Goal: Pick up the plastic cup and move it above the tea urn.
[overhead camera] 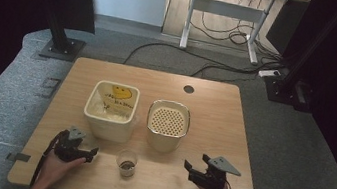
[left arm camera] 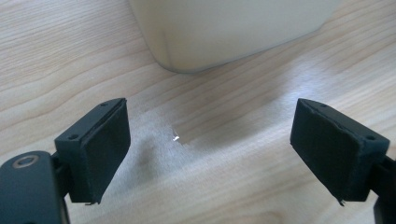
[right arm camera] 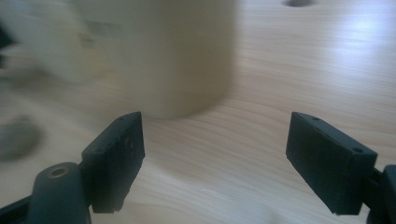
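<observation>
wooden table (overhead camera: pixel 214 111) on grey floor, cables behind. square cream tub (overhead camera: pixel 110 110) sits left of centre, round perforated-top canister (overhead camera: pixel 167 125) just beside it, small clear cup (overhead camera: pixel 126 162) in front between them. left gripper (overhead camera: pixel 92 153) rests near the tub's front corner, jaws wide apart, nothing between. right gripper (overhead camera: pixel 189 169) near the canister, jaws wide, empty.

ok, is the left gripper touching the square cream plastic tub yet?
Apart. The left gripper view shows the left gripper open, with bare wooden table between its pads and the square cream plastic tub.
</observation>
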### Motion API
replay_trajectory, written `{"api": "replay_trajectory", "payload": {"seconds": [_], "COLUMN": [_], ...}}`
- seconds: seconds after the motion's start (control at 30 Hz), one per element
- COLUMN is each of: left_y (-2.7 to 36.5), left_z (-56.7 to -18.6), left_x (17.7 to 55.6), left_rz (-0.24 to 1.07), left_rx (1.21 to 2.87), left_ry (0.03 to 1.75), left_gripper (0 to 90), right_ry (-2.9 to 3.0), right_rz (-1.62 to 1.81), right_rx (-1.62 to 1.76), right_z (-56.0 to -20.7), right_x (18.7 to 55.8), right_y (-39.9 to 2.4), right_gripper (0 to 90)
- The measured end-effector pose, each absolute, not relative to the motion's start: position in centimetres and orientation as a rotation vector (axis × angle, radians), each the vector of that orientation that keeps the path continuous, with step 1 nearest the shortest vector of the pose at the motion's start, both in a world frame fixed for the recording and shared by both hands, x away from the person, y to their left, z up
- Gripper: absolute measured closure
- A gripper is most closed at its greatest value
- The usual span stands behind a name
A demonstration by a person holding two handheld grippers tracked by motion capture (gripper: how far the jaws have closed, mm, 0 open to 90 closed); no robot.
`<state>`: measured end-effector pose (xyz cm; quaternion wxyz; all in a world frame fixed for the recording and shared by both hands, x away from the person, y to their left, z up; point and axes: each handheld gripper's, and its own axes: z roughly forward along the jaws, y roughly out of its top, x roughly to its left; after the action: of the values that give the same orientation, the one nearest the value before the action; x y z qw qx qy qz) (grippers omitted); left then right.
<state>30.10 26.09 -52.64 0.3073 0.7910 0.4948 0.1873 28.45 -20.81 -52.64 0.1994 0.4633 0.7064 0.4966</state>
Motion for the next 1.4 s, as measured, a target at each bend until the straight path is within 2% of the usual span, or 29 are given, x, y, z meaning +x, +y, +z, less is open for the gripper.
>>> {"api": "replay_trajectory", "payload": {"seconds": [0.4, 0.77, 0.83, 0.93, 1.07, 1.4], "left_y": [27.5, 27.3, 27.2, 27.2, 27.2, 27.2], "left_z": [-53.0, -52.8, -52.9, -53.0, -53.0, -53.0], "left_x": [29.7, 29.9, 29.9, 30.0, 30.1, 30.3], "left_rz": [0.469, 0.472, 0.471, 0.476, 0.478, 0.465], "left_rx": [2.051, 2.048, 2.053, 2.060, 2.060, 2.063], "left_ry": [1.336, 1.327, 1.328, 1.331, 1.332, 1.325], "left_gripper": [13.3, 13.4, 13.4, 13.5, 13.6, 13.9], "right_ry": [2.341, 2.429, 2.419, 2.417, 2.411, 2.232], "right_rz": [1.575, 1.590, 1.583, 1.594, 1.597, 1.688], "right_rx": [0.971, 0.807, 0.799, 0.765, 0.748, 0.847], "right_z": [-53.0, -53.5, -53.6, -53.7, -53.6, -50.1], "right_x": [27.3, 27.3, 27.5, 28.4, 28.4, 27.7], "right_y": [-10.3, -3.7, -3.5, -2.8, -2.9, -8.5], "right_gripper": [13.3, 14.7, 16.4, 29.8, 35.5, 38.2]}}
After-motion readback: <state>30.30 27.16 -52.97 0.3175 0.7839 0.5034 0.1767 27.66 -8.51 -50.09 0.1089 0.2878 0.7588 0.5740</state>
